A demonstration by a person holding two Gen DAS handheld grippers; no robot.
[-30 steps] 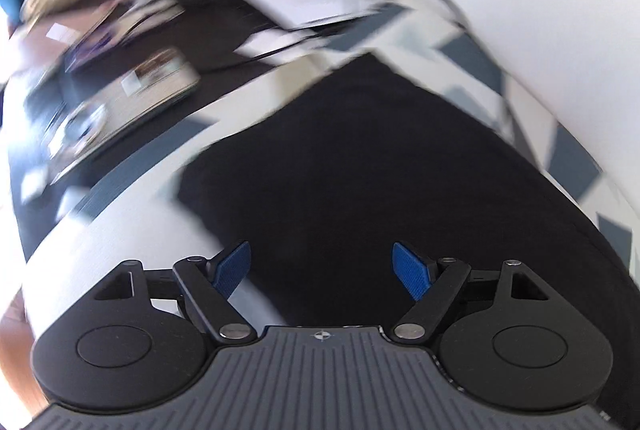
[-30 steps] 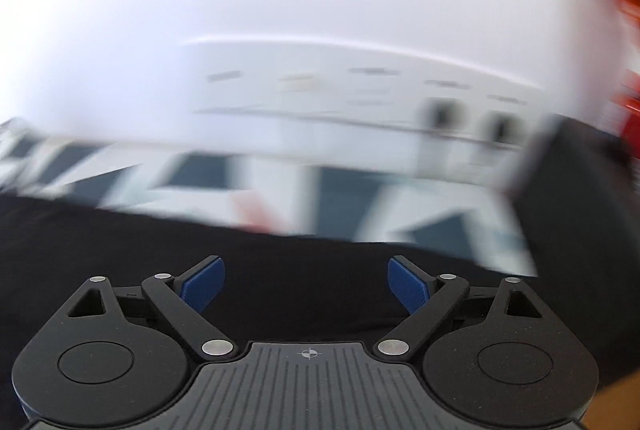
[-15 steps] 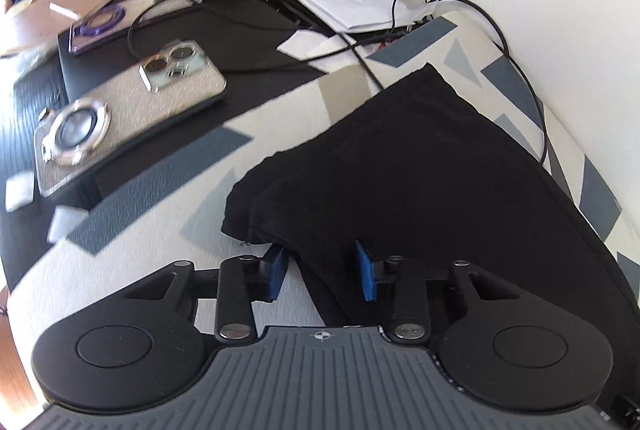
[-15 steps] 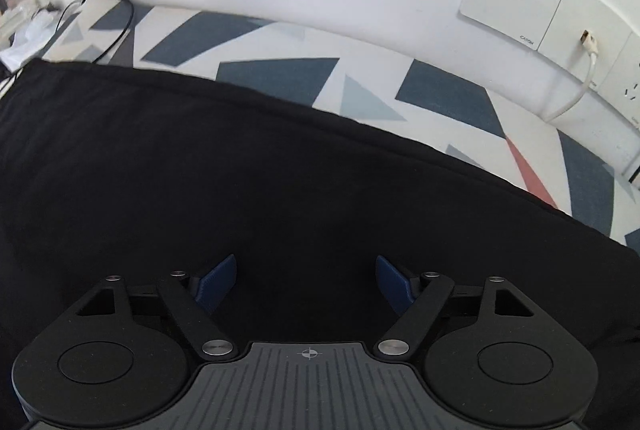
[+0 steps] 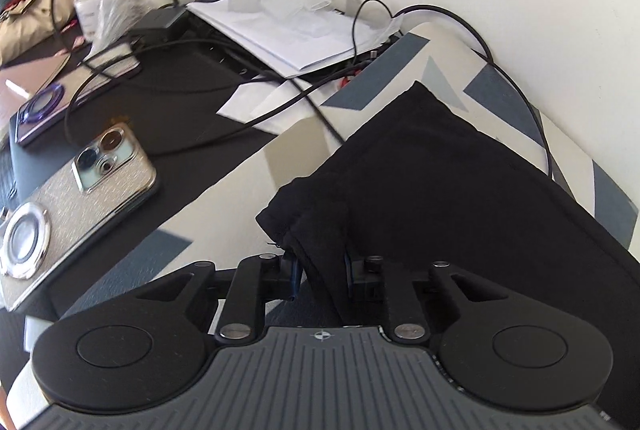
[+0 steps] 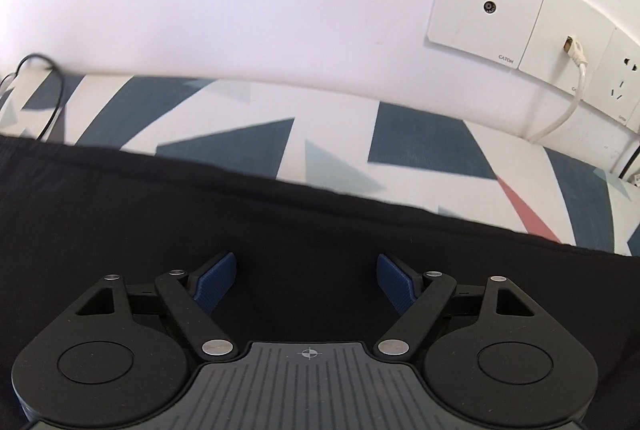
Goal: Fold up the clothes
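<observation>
A black garment [image 5: 460, 190] lies flat on a cloth with a blue, grey and white triangle pattern [image 5: 248, 190]. In the left wrist view my left gripper [image 5: 320, 274] sits at the garment's near left corner. Its jaws are closing, and a bunched fold of the black fabric is pinched between the blue pads. In the right wrist view the garment [image 6: 280, 230] fills the lower half, with its far hem running across the patterned cloth [image 6: 420, 142]. My right gripper [image 6: 307, 278] hovers over the fabric, its jaws wide and opening slightly, with nothing between them.
Left of the cloth lie a glitter-cased phone [image 5: 92, 182], a second phone with a purple ring [image 5: 40, 110], black cables [image 5: 280, 106] and a stack of papers [image 5: 304, 34]. A white wall with socket plates [image 6: 488, 6] and a plugged white cable [image 6: 572, 98] stands just behind.
My left jaws came together from wide apart onto the garment's corner, which now bunches up between them. My right gripper moved over the garment toward the wall and narrowed a little.
</observation>
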